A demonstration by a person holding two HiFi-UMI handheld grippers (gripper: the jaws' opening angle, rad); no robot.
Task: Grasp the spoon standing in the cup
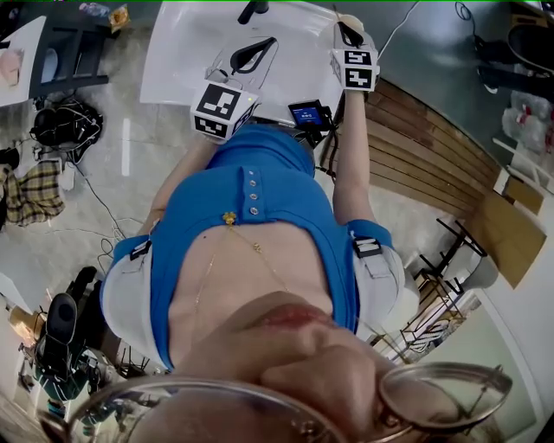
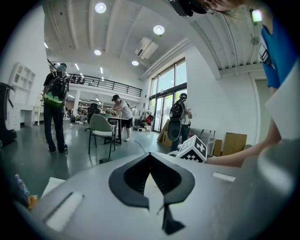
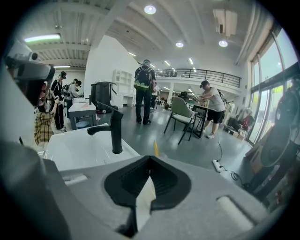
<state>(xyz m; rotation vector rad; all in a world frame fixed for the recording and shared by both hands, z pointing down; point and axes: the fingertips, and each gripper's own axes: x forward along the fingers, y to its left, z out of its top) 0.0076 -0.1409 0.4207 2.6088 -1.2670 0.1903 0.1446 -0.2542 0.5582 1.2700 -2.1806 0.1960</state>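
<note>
No spoon or cup shows in any view. In the head view my left gripper [image 1: 270, 42] and my right gripper [image 1: 347, 31] are held side by side over a white counter [image 1: 186, 52]. Both point away from the person's blue shirt. The left gripper view has my left gripper [image 2: 150, 154] with its black jaws closed tip to tip and nothing between them. My right gripper [image 3: 149, 157] is shut in the same way, empty, and points past a black faucet [image 3: 114, 129] on the white sink top [image 3: 77, 149].
The faucet [image 1: 253, 10] stands at the counter's far edge. A wooden slatted bench [image 1: 424, 164] runs to the right. Several people, a green chair [image 2: 101, 129] and a table [image 3: 206, 108] stand on the grey floor beyond. Bags and cables [image 1: 61, 121] lie at the left.
</note>
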